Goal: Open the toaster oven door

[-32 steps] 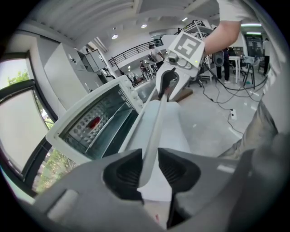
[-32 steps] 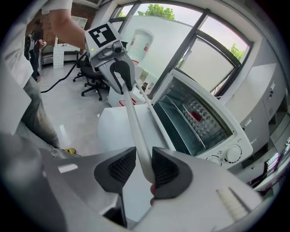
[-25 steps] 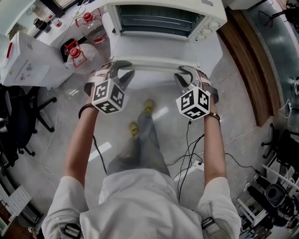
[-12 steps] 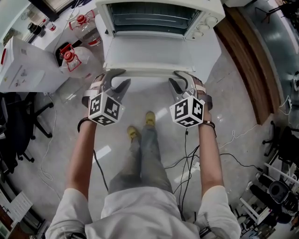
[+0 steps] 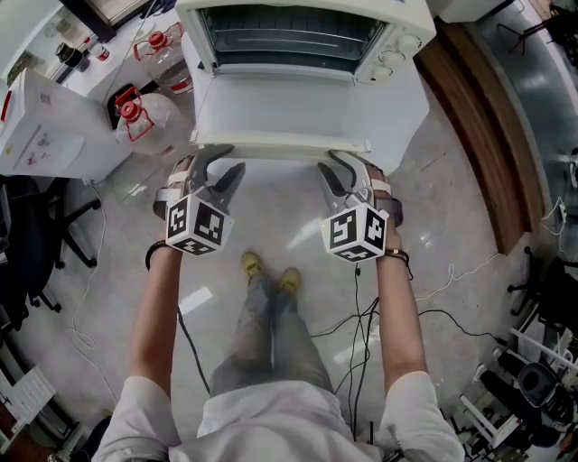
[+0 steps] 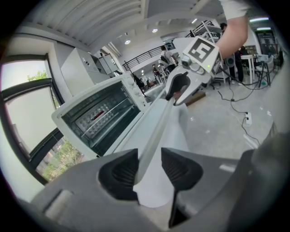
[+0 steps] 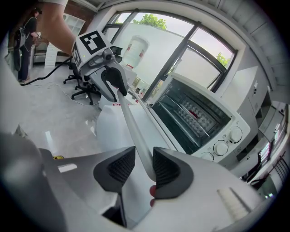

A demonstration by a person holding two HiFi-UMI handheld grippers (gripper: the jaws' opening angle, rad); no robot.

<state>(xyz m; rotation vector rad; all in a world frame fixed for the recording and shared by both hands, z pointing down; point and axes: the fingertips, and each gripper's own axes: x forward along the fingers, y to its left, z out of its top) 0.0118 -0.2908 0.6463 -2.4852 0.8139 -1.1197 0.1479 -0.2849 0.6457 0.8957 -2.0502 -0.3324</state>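
Observation:
The white toaster oven (image 5: 298, 18) stands with its door (image 5: 280, 104) swung down flat, racks showing inside. The door's handle bar (image 5: 280, 149) runs along its near edge. My left gripper (image 5: 219, 162) straddles the bar's left end and my right gripper (image 5: 341, 167) its right end. In the left gripper view the handle (image 6: 156, 131) lies between the jaws of my left gripper (image 6: 149, 170), against one pad with a gap at the other; these jaws have just been opening. In the right gripper view the handle (image 7: 133, 127) sits loose in my right gripper (image 7: 144, 165), which also widened.
Two clear jugs with red caps (image 5: 140, 113) and a white box (image 5: 45, 126) stand left of the oven. A wooden counter edge (image 5: 479, 117) runs at the right. A black chair (image 5: 36, 235) is at the left, and cables (image 5: 361, 316) trail over the floor by the person's feet (image 5: 271, 271).
The door has swung further down towards flat, and both grippers came down and nearer with its handle. The left jaws have spread wider round the bar.

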